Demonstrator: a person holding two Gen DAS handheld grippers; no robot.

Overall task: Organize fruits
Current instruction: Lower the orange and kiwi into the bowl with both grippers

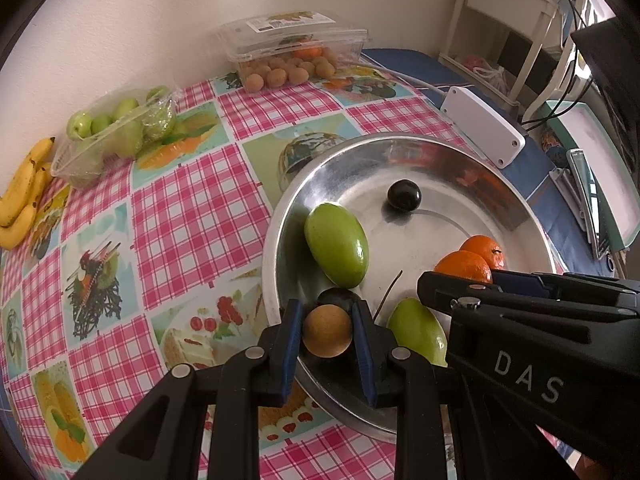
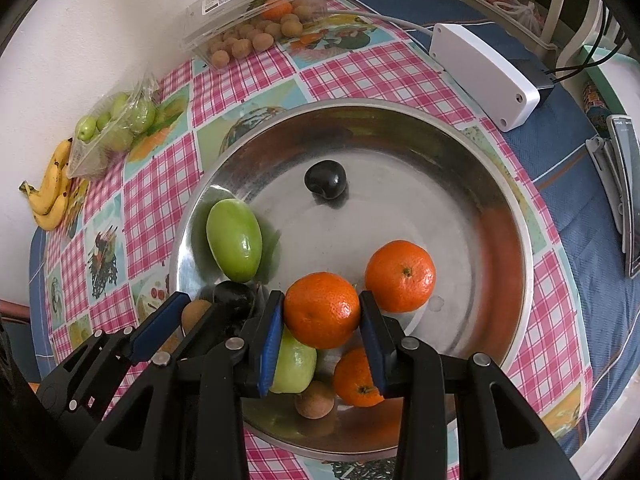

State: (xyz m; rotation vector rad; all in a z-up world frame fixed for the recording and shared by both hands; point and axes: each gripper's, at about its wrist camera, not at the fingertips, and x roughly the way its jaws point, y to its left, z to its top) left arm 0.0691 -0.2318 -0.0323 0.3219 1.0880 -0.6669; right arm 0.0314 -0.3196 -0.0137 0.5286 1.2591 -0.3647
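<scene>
At the bottom of the left view, the left gripper (image 1: 327, 332) pinches a small round brown fruit (image 1: 327, 331) between its blue pads, right above the near rim of the big metal bowl (image 1: 400, 152). It looks like this one is being carried, maybe to go with the other brown ones.

At the bottom middle of the right view, the right gripper (image 2: 322, 312) squeezes an orange (image 2: 322, 310) from both sides, so it can't roll away. Under it sit a green fruit (image 2: 294, 370), another orange (image 2: 356, 380) and a second little brown fruit (image 2: 314, 400).

A bit farther, in the middle of the bowl, lie a third orange (image 2: 400, 276), a big green fruit (image 2: 234, 240) and a dark plum (image 2: 325, 179). The mixed fruits rest loose here, likely waiting to be sorted.

Far away, at the upper left, bananas (image 2: 50, 196) lie by the wall, a clear tray (image 2: 80, 160) holds small green fruits, and a clear box (image 2: 256, 4) at the top holds many small brown fruits. Each kind seems to have its own home there
</scene>
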